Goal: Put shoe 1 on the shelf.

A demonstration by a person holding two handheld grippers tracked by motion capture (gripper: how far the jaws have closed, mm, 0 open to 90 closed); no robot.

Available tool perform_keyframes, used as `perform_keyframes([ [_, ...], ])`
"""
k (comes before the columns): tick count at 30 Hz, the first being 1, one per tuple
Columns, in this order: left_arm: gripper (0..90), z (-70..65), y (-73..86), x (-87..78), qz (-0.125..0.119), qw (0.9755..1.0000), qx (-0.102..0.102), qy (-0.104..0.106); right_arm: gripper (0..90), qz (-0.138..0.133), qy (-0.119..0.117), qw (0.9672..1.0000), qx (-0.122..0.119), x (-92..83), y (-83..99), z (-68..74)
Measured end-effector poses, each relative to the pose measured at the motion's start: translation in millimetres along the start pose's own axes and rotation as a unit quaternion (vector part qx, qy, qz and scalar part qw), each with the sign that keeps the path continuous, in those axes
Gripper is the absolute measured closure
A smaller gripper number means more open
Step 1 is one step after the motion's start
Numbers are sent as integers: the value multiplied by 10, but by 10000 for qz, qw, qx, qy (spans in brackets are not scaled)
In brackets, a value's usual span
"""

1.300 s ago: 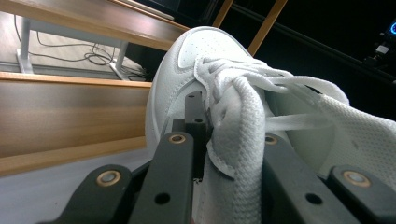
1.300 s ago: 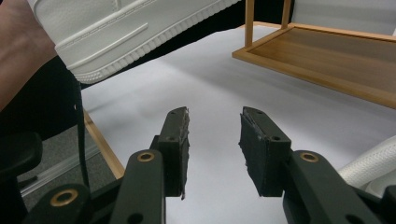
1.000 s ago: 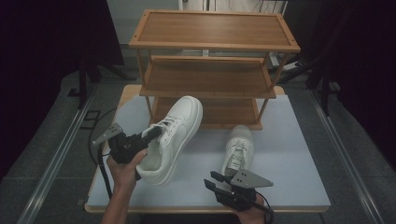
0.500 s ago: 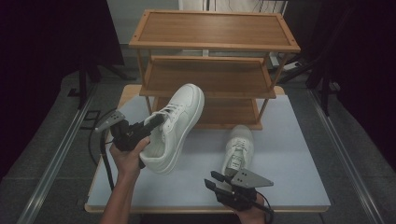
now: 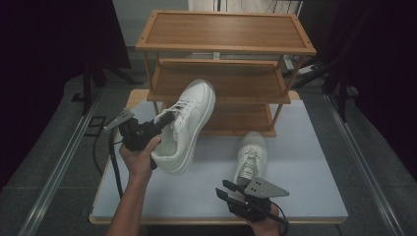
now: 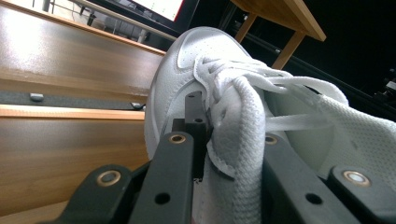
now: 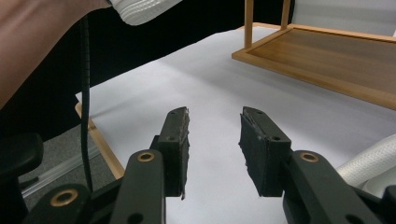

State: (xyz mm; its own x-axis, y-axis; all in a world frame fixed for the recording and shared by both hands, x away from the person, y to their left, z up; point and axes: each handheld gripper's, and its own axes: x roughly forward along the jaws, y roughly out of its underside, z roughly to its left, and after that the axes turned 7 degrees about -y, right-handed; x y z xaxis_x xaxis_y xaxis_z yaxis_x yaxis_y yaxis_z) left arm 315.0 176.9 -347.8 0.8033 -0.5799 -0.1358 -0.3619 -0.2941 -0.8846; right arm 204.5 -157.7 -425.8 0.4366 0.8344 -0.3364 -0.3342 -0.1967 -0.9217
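Note:
My left gripper [image 5: 164, 121] is shut on the tongue and laces of a white sneaker [image 5: 191, 123], which hangs tilted above the table with its toe toward the wooden rack's middle shelf [image 5: 221, 81]. The left gripper view shows this gripper [image 6: 229, 126] with the woven tongue pinched between its jaws and the sneaker's toe [image 6: 187, 51] beyond them. A second white sneaker [image 5: 252, 156] lies flat on the white table [image 5: 314, 147], toe toward the rack. Just in front of its heel, my right gripper [image 5: 224, 190] stands open and holds nothing. In its own view the right gripper [image 7: 215, 140] stands above bare table.
A three-tier wooden shoe rack [image 5: 226, 32] stands at the table's back, its bottom shelf [image 7: 327, 56] close by in the right gripper view. A black cable [image 5: 114, 162] trails from the left gripper. The resting sneaker's heel rim [image 7: 369, 163] lies by the right jaw.
The left gripper has carried the sneaker up and forward toward the rack, tilting it more upright. The right gripper and the second sneaker have not moved.

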Motion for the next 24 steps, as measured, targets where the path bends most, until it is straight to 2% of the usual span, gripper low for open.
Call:
perform_keyframes([
  [14,831,-24,-104,166,-69,9999,-18,-83,613,-5,-8,10000,20,-2,-2,3],
  [24,831,-4,-269,342,-100,9995,0,-304,613,-3,-17,10000,26,1,-2,-5],
])
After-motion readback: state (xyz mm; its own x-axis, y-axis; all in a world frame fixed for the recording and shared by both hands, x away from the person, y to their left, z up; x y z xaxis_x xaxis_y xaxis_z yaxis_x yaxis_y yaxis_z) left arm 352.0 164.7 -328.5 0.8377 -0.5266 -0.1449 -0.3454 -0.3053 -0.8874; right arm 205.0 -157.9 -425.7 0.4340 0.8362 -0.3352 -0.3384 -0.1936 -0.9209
